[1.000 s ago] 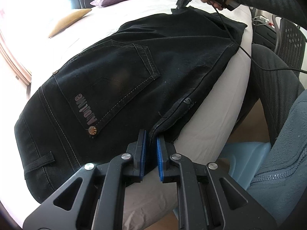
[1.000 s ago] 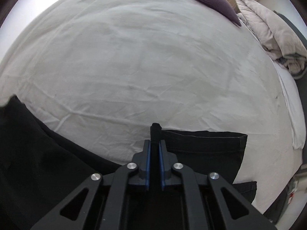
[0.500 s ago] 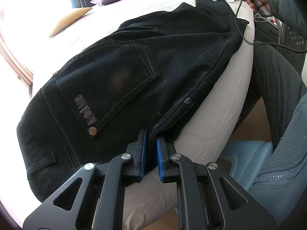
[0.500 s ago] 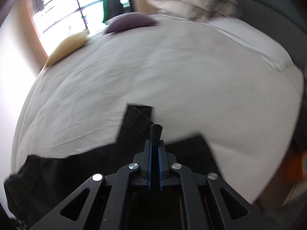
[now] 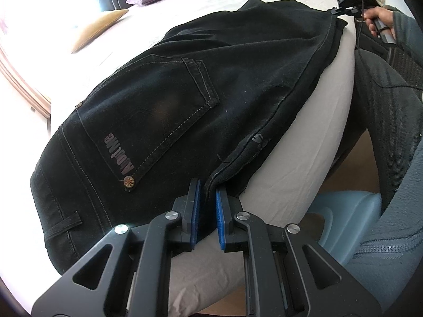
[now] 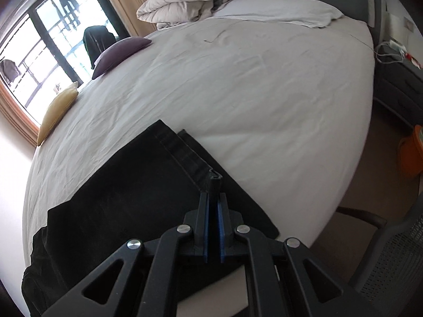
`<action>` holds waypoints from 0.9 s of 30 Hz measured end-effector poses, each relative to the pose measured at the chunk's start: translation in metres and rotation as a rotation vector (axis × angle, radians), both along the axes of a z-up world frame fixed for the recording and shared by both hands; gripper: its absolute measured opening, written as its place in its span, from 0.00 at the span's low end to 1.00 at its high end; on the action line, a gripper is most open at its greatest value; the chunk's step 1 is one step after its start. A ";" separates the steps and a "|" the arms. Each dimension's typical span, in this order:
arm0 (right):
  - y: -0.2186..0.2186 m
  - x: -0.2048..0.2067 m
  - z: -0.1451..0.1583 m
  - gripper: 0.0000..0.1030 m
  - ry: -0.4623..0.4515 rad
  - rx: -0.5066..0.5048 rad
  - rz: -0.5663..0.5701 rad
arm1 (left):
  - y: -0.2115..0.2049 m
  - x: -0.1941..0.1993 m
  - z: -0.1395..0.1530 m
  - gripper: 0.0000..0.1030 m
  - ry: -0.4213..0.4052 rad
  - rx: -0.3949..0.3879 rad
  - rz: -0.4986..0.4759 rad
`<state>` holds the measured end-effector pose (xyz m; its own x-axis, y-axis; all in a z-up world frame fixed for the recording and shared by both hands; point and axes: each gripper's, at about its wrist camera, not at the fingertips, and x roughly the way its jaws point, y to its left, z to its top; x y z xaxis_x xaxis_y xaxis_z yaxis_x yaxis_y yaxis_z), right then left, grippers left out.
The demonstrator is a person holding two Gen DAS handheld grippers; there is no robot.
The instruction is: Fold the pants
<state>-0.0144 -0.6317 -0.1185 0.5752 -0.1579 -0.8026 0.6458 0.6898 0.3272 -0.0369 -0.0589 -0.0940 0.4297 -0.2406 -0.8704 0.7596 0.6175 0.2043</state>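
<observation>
Black pants lie flat along near edge of bed, legs stacked, back pocket up.

Our left hand-held gripper pinches crotch seam, pads pressed on cloth. Our right hand-held gripper pinches leg hem, pads tight on cloth fold.

Step, we think: pants pulled long and smooth, half-fold along length done.

Next, we guess: lift hem end, carry it over toward waist, lay it down even. Keep both pinches tight so the cloth does not slip.

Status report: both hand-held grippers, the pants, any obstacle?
Left hand-held gripper shut on pants crotch edge. Right hand-held gripper shut on leg hem. Pants flat on bed. Nothing in the way.
</observation>
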 end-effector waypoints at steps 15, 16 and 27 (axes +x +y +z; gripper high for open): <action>0.001 -0.036 -0.007 0.06 -0.006 -0.026 -0.064 | -0.003 -0.010 0.001 0.10 -0.015 -0.003 0.015; 0.000 -0.037 -0.008 0.06 -0.006 -0.025 -0.065 | -0.002 -0.010 0.001 0.10 -0.015 -0.006 0.018; -0.019 -0.064 -0.028 0.63 0.090 0.059 -0.196 | 0.010 -0.011 0.011 0.14 0.001 -0.051 0.041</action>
